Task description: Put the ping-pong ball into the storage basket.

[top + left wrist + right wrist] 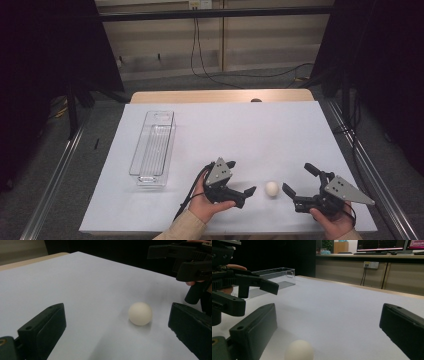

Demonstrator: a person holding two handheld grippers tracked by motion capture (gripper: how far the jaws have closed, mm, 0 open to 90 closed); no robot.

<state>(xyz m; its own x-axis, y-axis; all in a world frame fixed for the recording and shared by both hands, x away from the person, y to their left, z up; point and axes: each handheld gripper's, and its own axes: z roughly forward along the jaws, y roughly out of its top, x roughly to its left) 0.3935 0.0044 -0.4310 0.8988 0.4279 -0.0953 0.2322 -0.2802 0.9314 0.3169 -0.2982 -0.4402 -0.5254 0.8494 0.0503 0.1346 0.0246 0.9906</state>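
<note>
1. White ball sits on the table, near the front edge, right between the two grippers.
2. Left hand-held gripper is spread wide and empty, jaws pointed at the ball.
3. Right hand-held gripper is gaping too, nothing held, just beside the ball.
4. Clear plastic bin stands well off to the left.
</note>
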